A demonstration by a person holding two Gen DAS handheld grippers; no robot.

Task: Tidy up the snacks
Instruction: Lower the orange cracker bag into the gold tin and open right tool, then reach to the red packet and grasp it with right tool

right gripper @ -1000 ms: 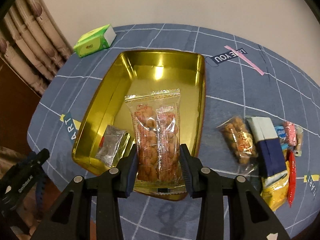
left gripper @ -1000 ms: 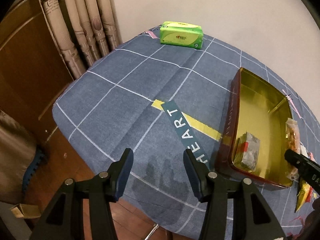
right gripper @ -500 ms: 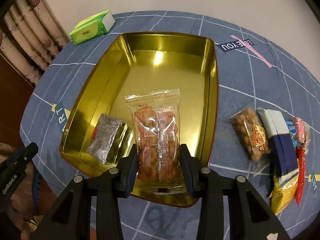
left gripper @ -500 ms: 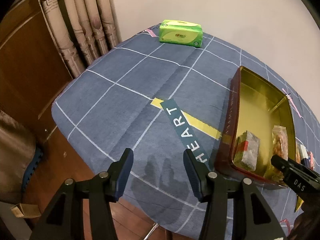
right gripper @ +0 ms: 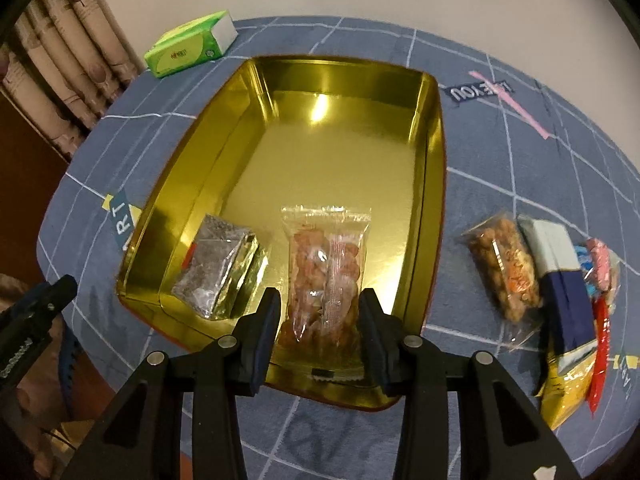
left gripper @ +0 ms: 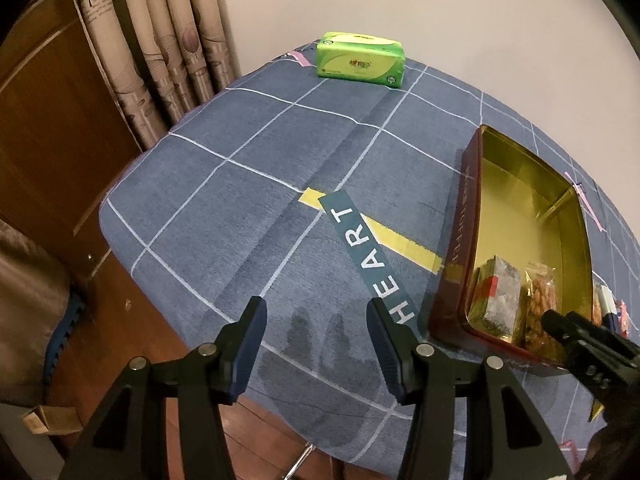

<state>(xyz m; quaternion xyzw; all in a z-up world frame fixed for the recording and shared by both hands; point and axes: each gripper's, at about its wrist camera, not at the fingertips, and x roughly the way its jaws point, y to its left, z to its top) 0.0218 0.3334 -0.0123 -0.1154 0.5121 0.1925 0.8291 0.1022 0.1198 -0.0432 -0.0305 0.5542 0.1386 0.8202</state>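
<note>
You are working in a home, in what looks like a living or dining room. A patterned curtain [left gripper: 160, 40] is hanging in folds beside a plain white wall [left gripper: 400, 8], and wooden panelling [left gripper: 40, 128] is running down past the table's left edge. A blue checked tablecloth [left gripper: 248, 208] is covering the table, and a green pack of tissues [left gripper: 360, 60] is sitting near its far edge.

Left gripper [left gripper: 316, 332]: jaws spread wide, holding nothing. Right gripper [right gripper: 319, 330]: jaws parted, flanking a packet without visible contact.
</note>
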